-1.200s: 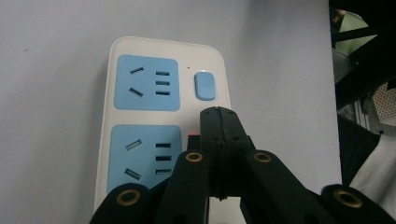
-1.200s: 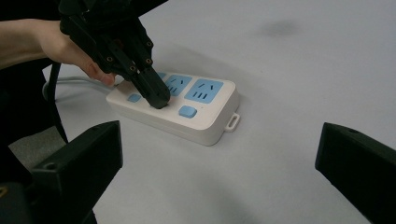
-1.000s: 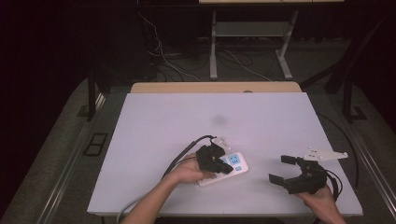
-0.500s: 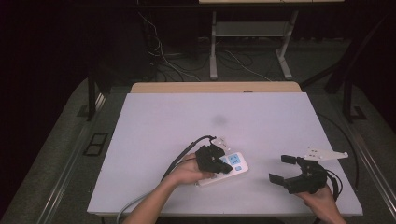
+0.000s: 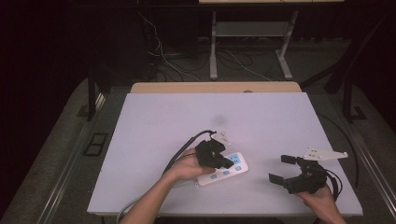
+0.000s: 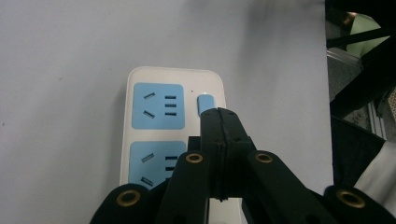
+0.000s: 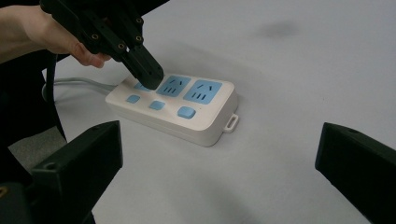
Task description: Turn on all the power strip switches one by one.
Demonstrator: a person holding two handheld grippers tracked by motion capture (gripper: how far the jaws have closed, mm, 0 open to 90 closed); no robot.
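Note:
A white power strip [image 5: 232, 171] with blue sockets and blue switches lies on the white table [image 5: 177, 116], near its front. My left gripper [image 5: 229, 163] is shut, its jaws pressed flat together with nothing between them. Its tip [image 6: 220, 114] hangs over the strip [image 6: 159, 107], just short of a blue switch [image 6: 205, 102]. In the right gripper view the left gripper [image 7: 149, 74] points down at the middle socket of the strip [image 7: 196, 116]; whether it touches I cannot tell. My right gripper [image 5: 281, 169] stands open to the right of the strip, jaws [image 7: 224, 158] wide apart and aimed at it.
The strip's grey cable [image 7: 79, 83] runs off toward the person's left arm. A faint dark smudge [image 5: 219, 119] marks the table's middle. A wooden edge [image 5: 215, 87] borders the far side, with a desk frame [image 5: 252, 42] and floor cables beyond.

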